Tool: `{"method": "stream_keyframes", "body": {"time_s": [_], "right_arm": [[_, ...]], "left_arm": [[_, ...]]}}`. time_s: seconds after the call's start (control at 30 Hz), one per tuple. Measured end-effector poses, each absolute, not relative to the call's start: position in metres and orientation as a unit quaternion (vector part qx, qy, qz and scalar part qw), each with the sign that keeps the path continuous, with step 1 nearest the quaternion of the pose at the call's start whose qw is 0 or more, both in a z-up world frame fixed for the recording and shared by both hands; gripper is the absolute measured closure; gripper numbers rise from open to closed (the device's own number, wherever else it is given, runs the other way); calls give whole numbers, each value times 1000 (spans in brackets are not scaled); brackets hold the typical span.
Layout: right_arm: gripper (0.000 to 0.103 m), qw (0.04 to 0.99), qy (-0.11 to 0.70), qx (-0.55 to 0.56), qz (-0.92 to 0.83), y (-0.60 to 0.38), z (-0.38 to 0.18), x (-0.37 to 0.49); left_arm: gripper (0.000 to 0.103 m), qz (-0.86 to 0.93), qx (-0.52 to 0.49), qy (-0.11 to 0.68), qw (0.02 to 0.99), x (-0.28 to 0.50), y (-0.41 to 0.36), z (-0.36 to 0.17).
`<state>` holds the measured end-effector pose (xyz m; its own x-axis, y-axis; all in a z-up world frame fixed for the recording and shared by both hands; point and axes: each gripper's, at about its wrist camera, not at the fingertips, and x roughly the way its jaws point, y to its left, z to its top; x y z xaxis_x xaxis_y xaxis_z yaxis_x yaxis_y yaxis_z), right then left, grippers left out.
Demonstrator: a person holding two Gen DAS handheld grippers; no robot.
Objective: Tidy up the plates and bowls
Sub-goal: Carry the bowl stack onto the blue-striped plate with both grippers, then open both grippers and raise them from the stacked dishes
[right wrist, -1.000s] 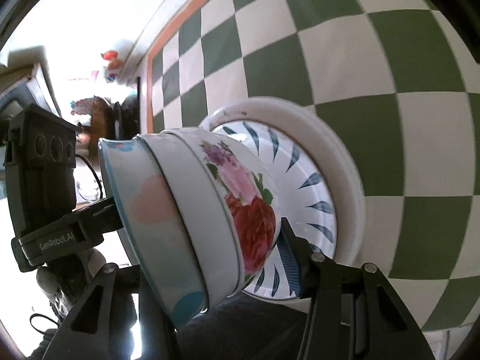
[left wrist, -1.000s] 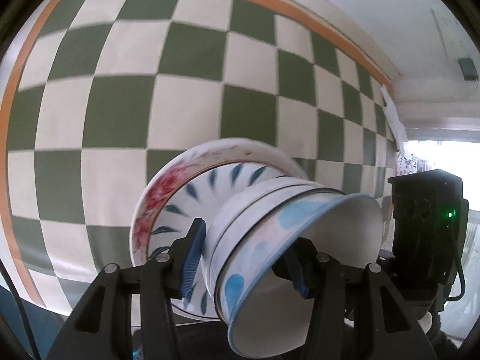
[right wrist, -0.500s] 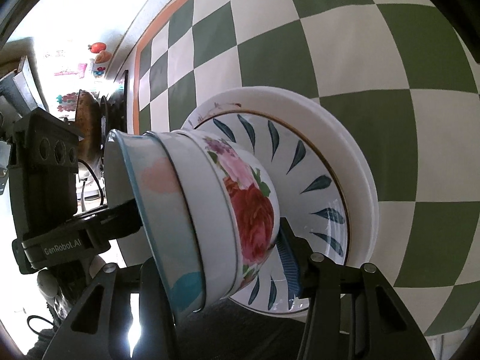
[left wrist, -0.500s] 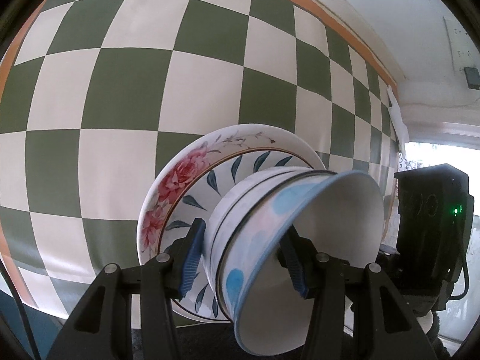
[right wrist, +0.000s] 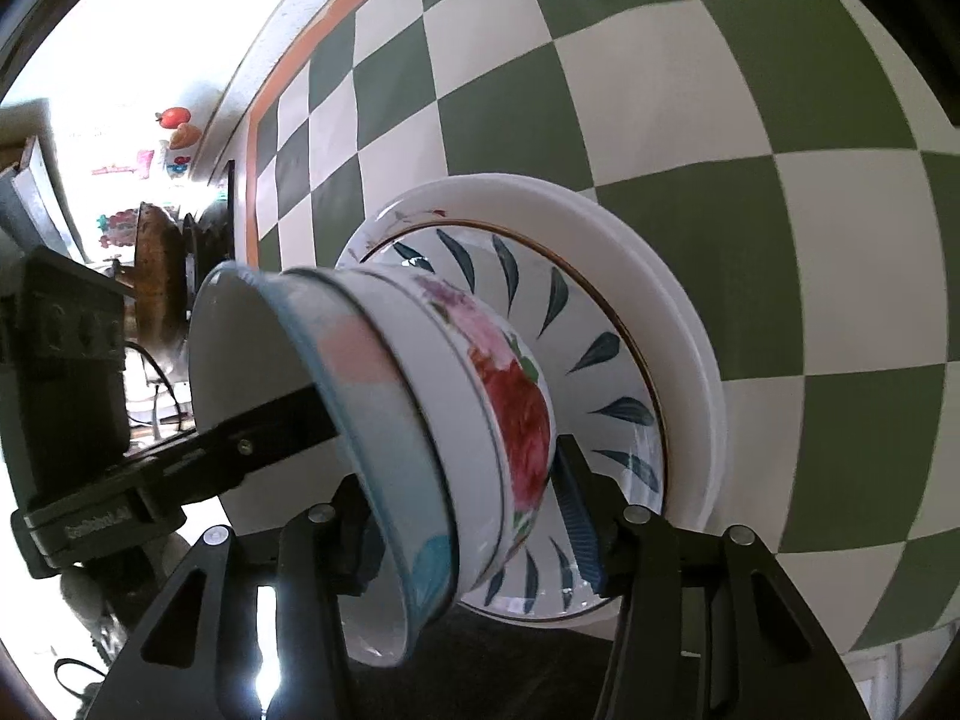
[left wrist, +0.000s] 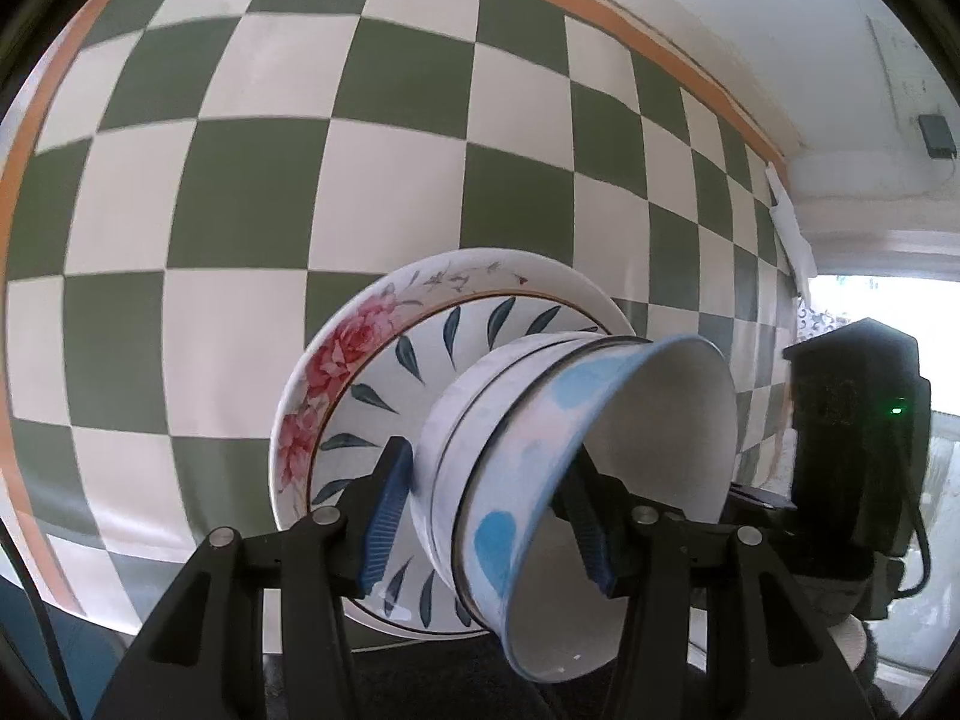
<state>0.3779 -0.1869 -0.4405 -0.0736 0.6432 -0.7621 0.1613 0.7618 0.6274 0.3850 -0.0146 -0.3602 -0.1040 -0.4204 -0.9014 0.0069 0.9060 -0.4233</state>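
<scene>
A stack of nested bowls (left wrist: 528,468) sits on a stack of plates (left wrist: 336,378) on the checked tablecloth. The top bowl is white with blue and pink patches, the lower bowl has red roses (right wrist: 516,420). The upper plate has dark leaf marks (right wrist: 600,354), the lower one a rose rim. My left gripper (left wrist: 489,519) is shut on the bowl stack, one finger outside, one inside the top bowl. My right gripper (right wrist: 468,534) is shut on the same stack from the opposite side. Each gripper shows in the other's view (left wrist: 852,438) (right wrist: 78,420).
The green and white checked tablecloth (left wrist: 252,192) with an orange border (left wrist: 660,54) covers the table. A white wall (left wrist: 750,12) lies beyond it. Dark wooden objects (right wrist: 159,294) and colourful items (right wrist: 174,126) stand at the far side in the right wrist view.
Both cameras have shifted slightly around the stack, which sits a little lower and more central in view. Both grippers keep their hold on the bowls.
</scene>
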Motion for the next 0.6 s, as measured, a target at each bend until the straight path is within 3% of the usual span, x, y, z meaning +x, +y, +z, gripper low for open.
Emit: {"method": "stream_keyframes", "body": {"time_s": [0.47, 0.53, 0.6], "right_arm": [[51, 669, 696, 211, 152, -196, -389, 362], [51, 679, 693, 194, 145, -196, -378, 357], [51, 689, 691, 171, 135, -195, -366, 350]], "left_arm": [[55, -116, -41, 693, 710, 361, -13, -324], [40, -115, -38, 681, 722, 356, -9, -313], [13, -108, -38, 668, 735, 352, -4, -302]]}}
